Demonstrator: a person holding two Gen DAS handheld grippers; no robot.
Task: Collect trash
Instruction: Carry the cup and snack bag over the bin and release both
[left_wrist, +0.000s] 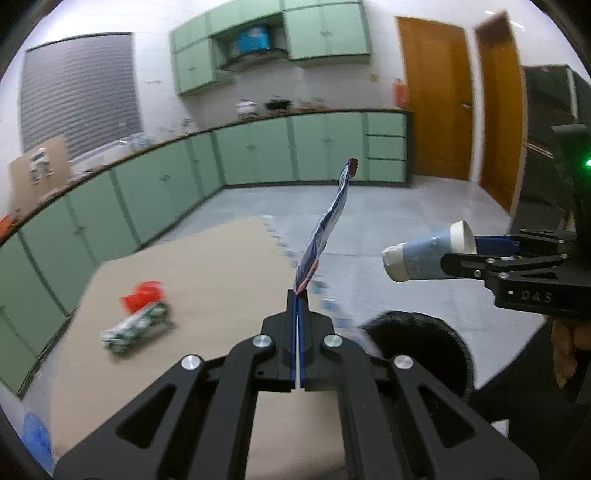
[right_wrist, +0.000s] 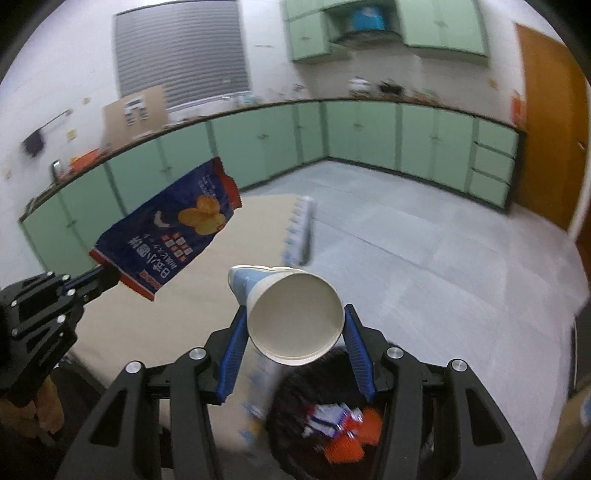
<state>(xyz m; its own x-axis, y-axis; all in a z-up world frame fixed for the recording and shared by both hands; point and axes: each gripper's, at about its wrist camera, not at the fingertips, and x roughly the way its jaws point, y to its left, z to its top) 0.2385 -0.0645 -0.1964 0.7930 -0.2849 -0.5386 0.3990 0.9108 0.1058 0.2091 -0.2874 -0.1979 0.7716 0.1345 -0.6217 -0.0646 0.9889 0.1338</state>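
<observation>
Trash held up over the tabletop (left_wrist: 207, 266).
Left gripper (left_wrist: 297, 295) pinching a chip bag (right_wrist: 166, 229); right gripper (right_wrist: 295, 332) squeezing a paper cup (right_wrist: 291, 317) above the bin (right_wrist: 295, 406).

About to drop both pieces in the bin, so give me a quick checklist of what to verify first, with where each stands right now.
1. Left tool shut on the chip bag: ok, pinched at its bottom edge.
2. Right tool holding the paper cup: ok, cup lies sideways between the blue pads.
3. Black bin under the cup: ok, directly below, wrappers already inside.
4. Chip bag over the bin: not ok, it hangs above the table.
5. Cup empty: ok, the inside looks dry.
6. Table cleared: not ok, green wrapper and red piece remain.
</observation>
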